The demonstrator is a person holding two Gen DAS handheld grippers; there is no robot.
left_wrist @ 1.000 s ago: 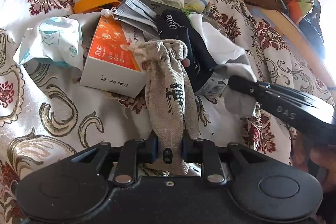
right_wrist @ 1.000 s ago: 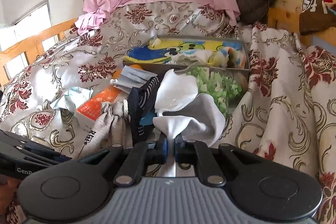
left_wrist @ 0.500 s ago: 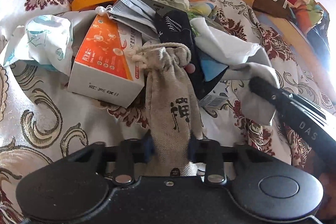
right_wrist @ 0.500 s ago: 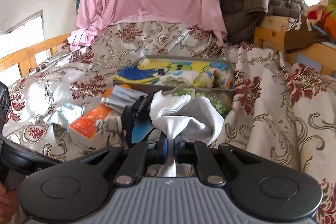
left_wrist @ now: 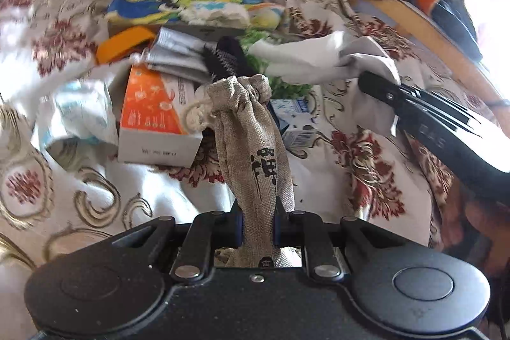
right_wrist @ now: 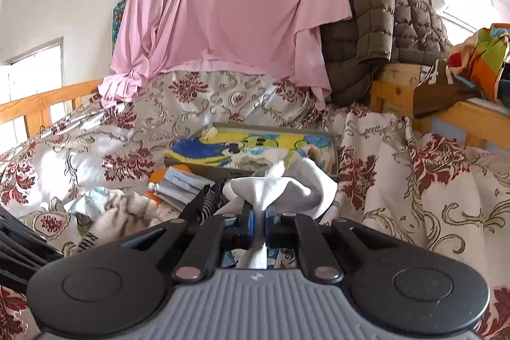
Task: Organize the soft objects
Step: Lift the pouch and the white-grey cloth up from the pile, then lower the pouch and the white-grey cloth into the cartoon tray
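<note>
The left gripper (left_wrist: 258, 227) is pinching the lower end of a burlap pouch (left_wrist: 255, 142); its jaws have just been closing, and the blue pads are now pressing the cloth from both sides. In the left view the pouch is running from the bottom centre up to mid-frame, its drawstring neck bunched at the top beside an orange box (left_wrist: 153, 113).

The pouch is looking light and limp but coarse, so it should not be slipping easily; the weave is creasing where it is squeezed. Whether anything is inside I cannot tell. The gathered neck, or the flat end now held, is seeming the soundest place to take it, since a mid-body hold would likely let both ends sag.

The right gripper (right_wrist: 258, 220) is clamped shut on a white sock (right_wrist: 280, 188), which is billowing just above the jaws at lower centre of the right view. In the left view the same sock (left_wrist: 315, 59) is hanging at upper right from the right tool's tip. It is thin, stretchy and featherweight, draping freely and apt to snag on the heap.

A tray (right_wrist: 333, 148) holding bright printed cloth is sitting mid-frame behind the sock, probably the place for such things. A dark sock (left_wrist: 228, 58) and a grey mask pack (left_wrist: 178, 50) are lying in the pile on the floral quilt (left_wrist: 95, 190).
</note>
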